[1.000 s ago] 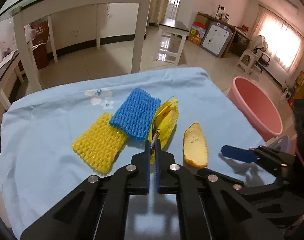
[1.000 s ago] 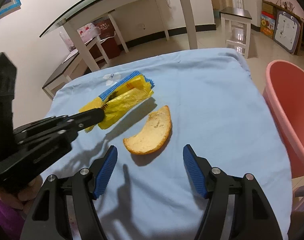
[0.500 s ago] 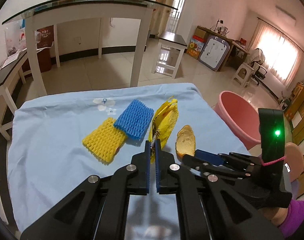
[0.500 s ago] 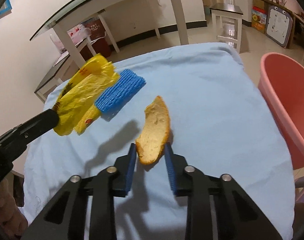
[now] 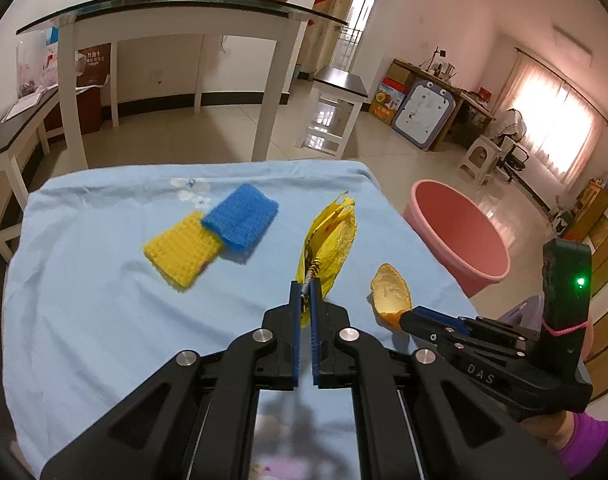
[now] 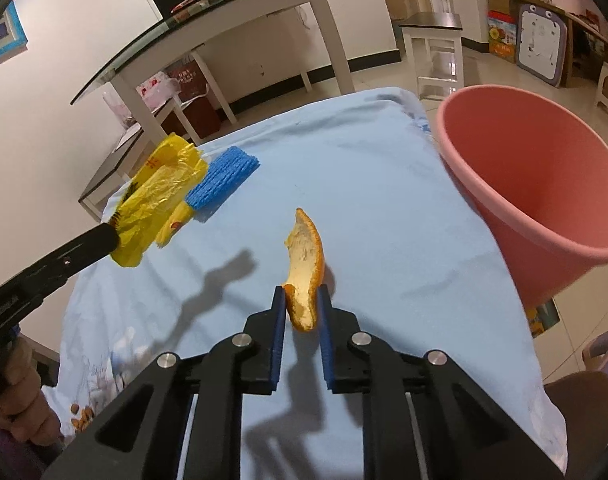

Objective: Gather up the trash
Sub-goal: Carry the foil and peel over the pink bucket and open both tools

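The left gripper [image 5: 305, 295] is clamped on a yellow plastic bag [image 5: 331, 240], held up at the centre of the left wrist view. The right gripper [image 6: 300, 309], whose jaws have just been closing, pinches an orange peel [image 6: 306, 264] at lower centre, lifted above the blue cloth [image 6: 384, 200]. A pink bucket [image 6: 544, 184] stands at the right edge, beside the cloth. A blue foam net [image 5: 241, 220] and a yellow foam net [image 5: 181, 252] lie touching, left of centre.

Left tongs [image 5: 306, 292] pinch yellow bag [image 5: 331, 240] (crumpled).

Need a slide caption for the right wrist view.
Right gripper pinches an orange peel above the blue cloth, pink bin alongside.
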Tool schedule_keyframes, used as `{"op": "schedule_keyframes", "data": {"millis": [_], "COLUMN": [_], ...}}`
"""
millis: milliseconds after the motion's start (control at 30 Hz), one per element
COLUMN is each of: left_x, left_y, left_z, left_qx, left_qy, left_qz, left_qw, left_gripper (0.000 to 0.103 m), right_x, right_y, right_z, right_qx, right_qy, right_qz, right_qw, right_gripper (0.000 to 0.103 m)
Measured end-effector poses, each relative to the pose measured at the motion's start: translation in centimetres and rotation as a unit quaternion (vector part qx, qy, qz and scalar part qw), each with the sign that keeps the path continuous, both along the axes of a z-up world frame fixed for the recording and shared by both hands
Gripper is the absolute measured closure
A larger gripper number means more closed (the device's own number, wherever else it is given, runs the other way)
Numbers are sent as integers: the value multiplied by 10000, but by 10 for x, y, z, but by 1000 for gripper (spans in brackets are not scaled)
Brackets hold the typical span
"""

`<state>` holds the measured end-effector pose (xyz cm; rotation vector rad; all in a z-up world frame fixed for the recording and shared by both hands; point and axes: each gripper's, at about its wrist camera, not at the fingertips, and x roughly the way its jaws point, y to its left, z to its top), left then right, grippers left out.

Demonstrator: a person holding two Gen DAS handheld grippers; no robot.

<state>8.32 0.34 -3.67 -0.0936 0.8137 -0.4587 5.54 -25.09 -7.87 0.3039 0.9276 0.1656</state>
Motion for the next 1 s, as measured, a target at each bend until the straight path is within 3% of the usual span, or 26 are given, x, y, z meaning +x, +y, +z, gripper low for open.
{"op": "schedule_keyframes", "data": {"millis": [367, 700, 1000], "left_x": [-15, -9, 6], "left_y": [-33, -88, -155], "left_z": [4, 19, 19], "left_qx": [-191, -295, -231], "left_qy": [-36, -201, -142], "left_qz": [-112, -493, -791], "left_qw": [9997, 9981, 9965], "left_gripper": [99, 99, 99], "right_x": [-31, -37, -24], "right_y": [-33, -112, -172], "right_z": [20, 57, 55], "right_qx": [219, 99, 81], "right_qy": [-385, -990, -1059], "right_qz": [-196, -1066, -1649], "right_qw": [9988, 9893, 9806], "right_gripper": [90, 90, 90]}}
